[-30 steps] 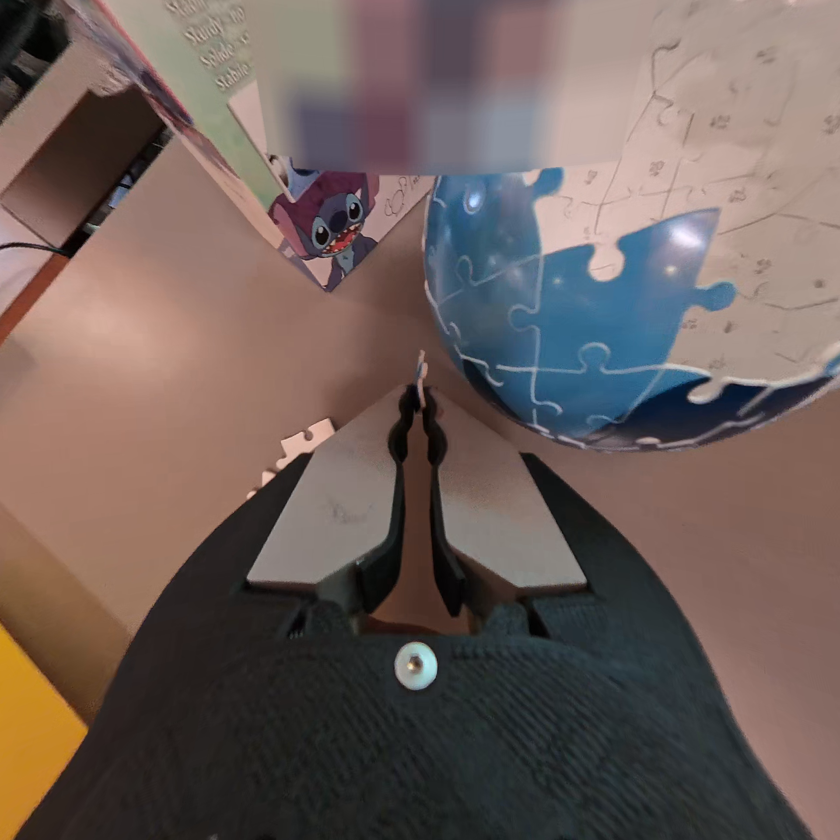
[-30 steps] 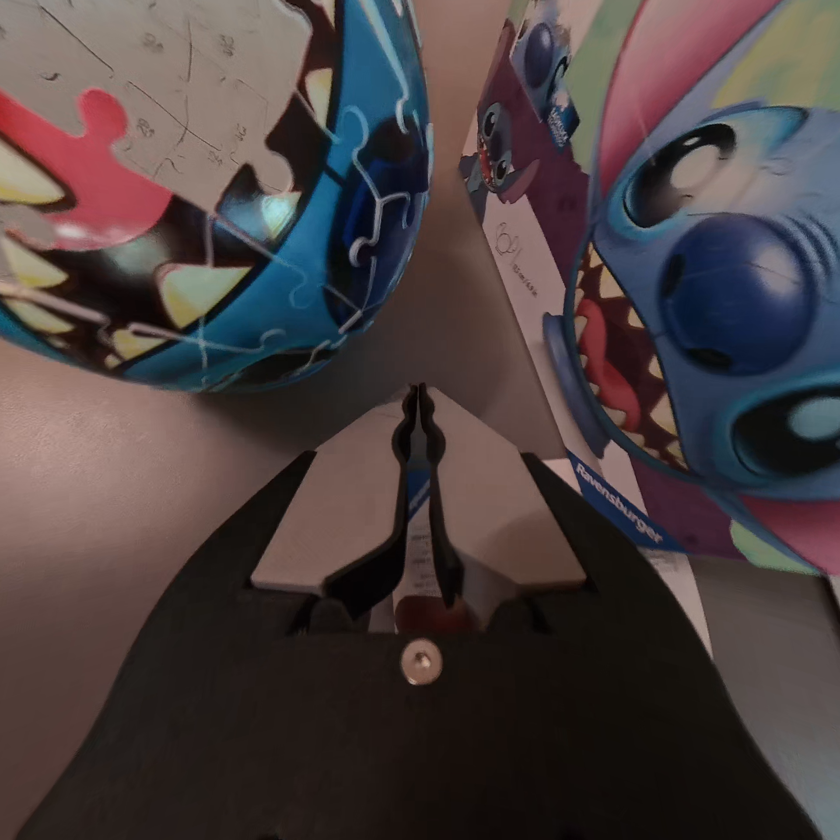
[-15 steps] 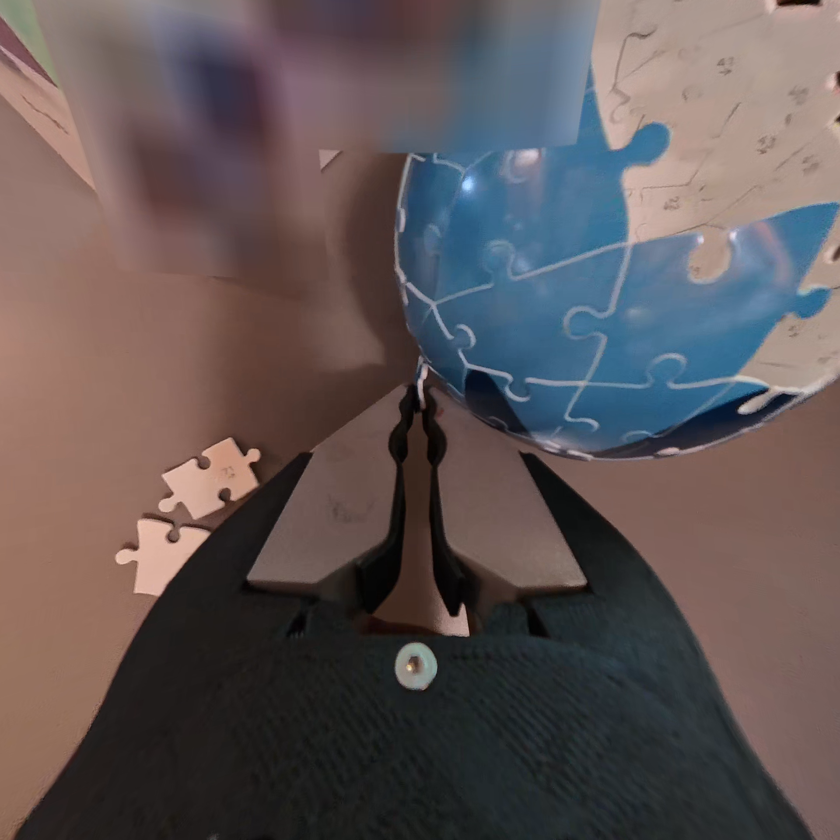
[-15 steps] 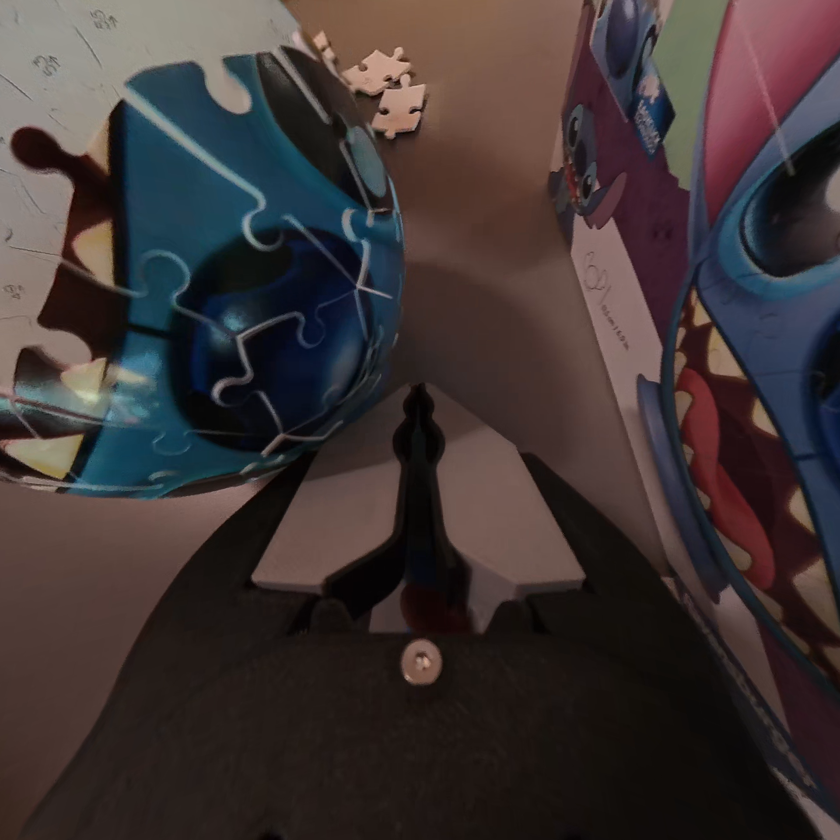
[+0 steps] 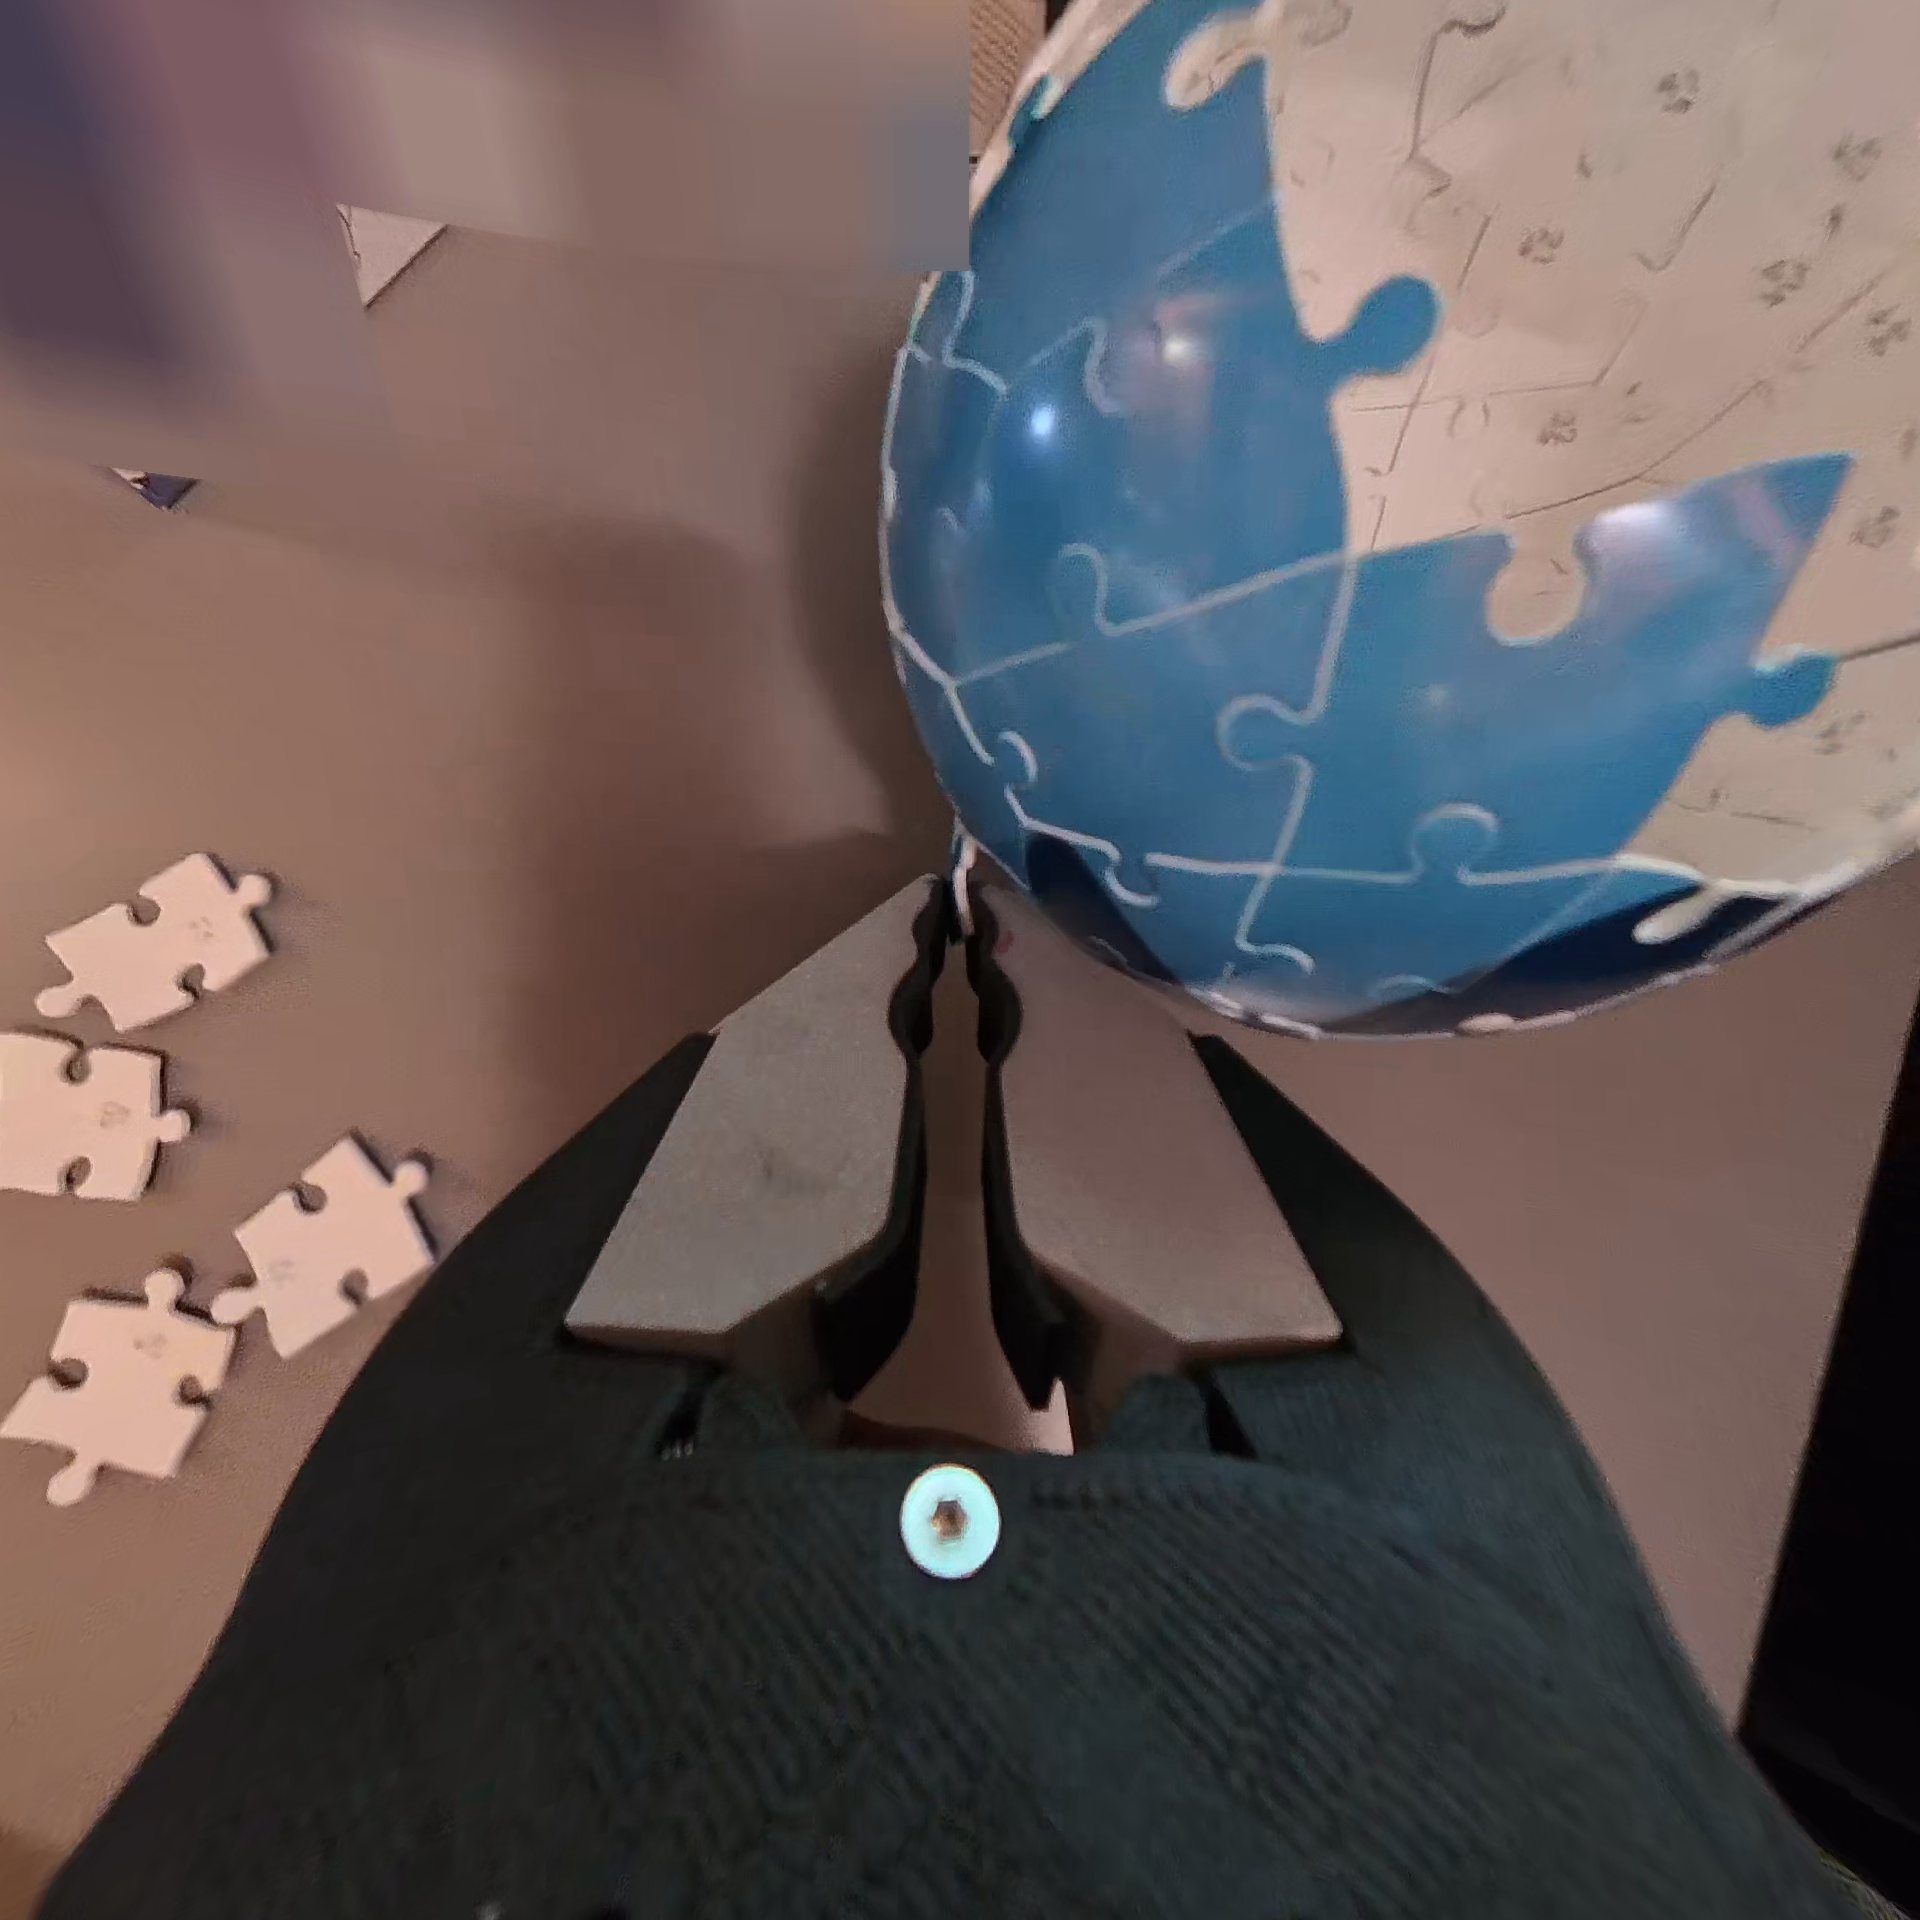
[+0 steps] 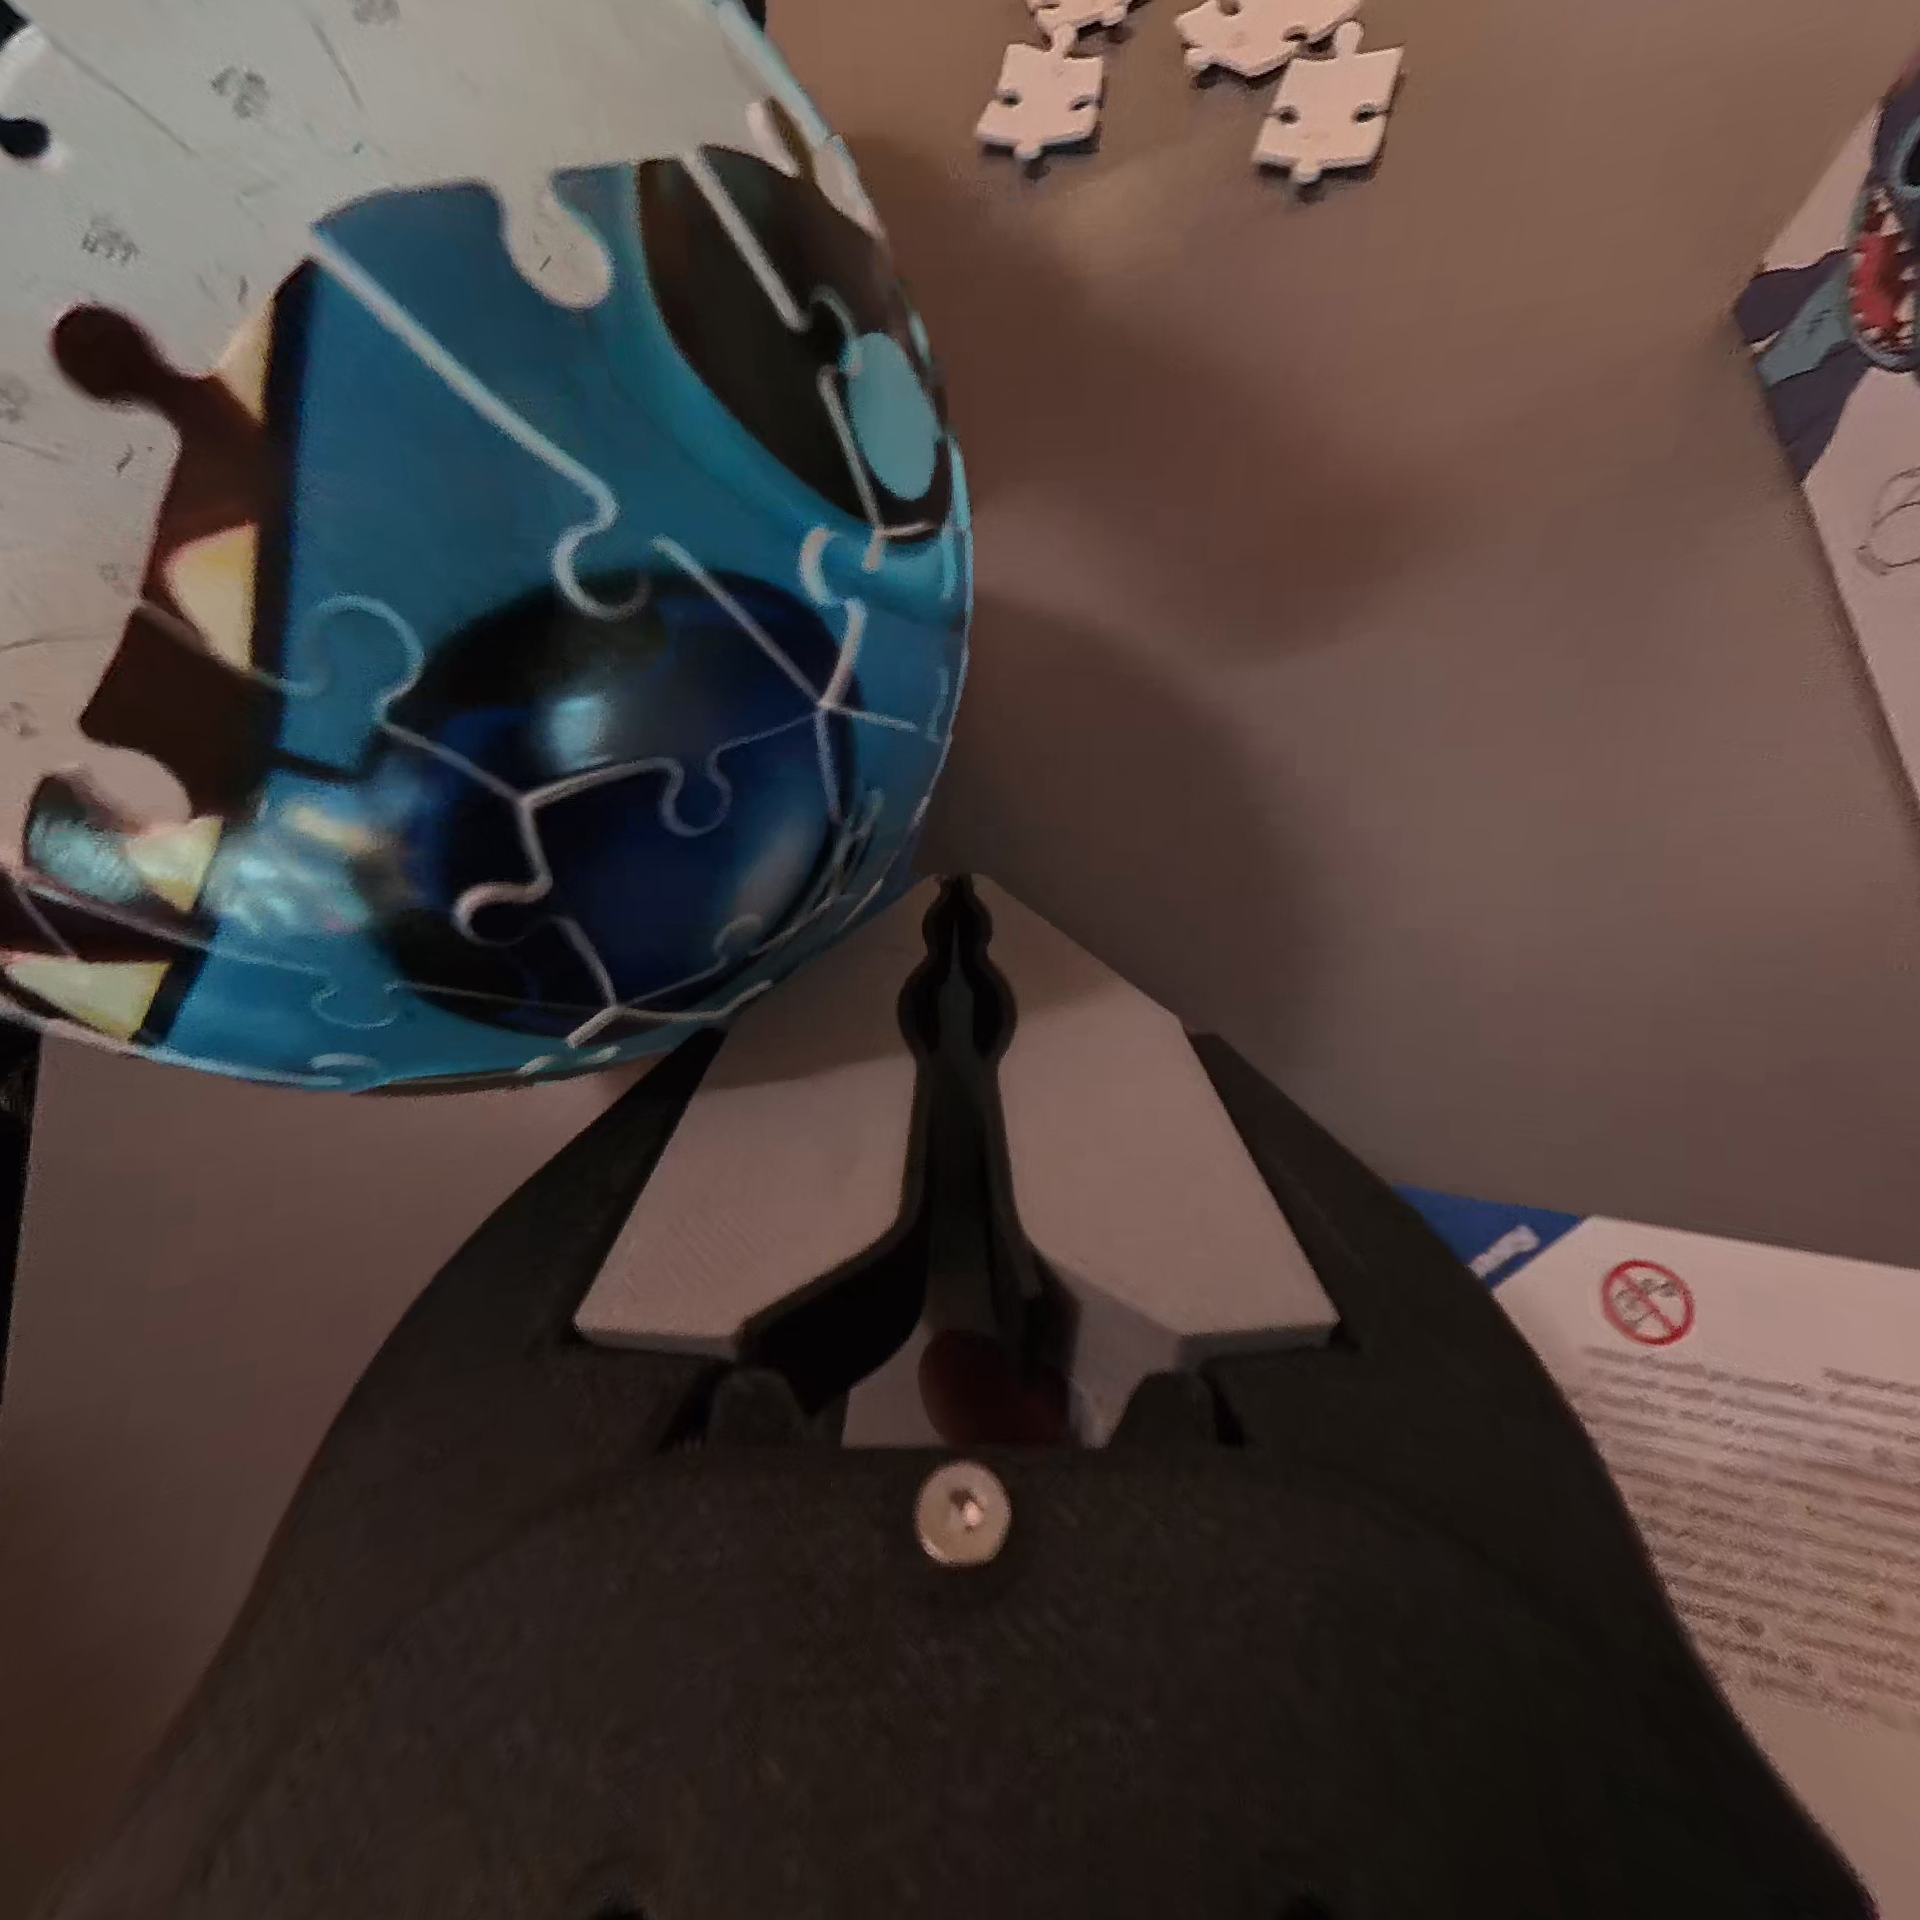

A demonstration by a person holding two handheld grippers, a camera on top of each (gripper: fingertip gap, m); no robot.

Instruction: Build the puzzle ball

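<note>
The puzzle ball (image 5: 1247, 727) is part built, with glossy blue pieces on its outside and the white, numbered backs of its far wall showing through the open part. My left gripper (image 5: 961, 920) is shut on a puzzle piece; its thin white edge (image 5: 964, 871) sticks out of the tips and touches the ball's lower left side. In the right wrist view the ball (image 6: 520, 623) lies up and left of my right gripper (image 6: 956, 899). That gripper is shut on a puzzle piece, a dark red and blue sliver (image 6: 982, 1377) deep between the fingers.
Several loose white pieces (image 5: 156, 945) lie face down on the brown table left of my left gripper, and they also show at the top of the right wrist view (image 6: 1320, 104). The printed puzzle box (image 6: 1849, 343) stands at the right. A white leaflet (image 6: 1714, 1455) lies beside my right gripper. About 9 cm separates my left fingertips from my right.
Both grippers have swung round the ball. The box has slid out of the left view and to the right edge of the right view. The loose pieces have come into sight.
</note>
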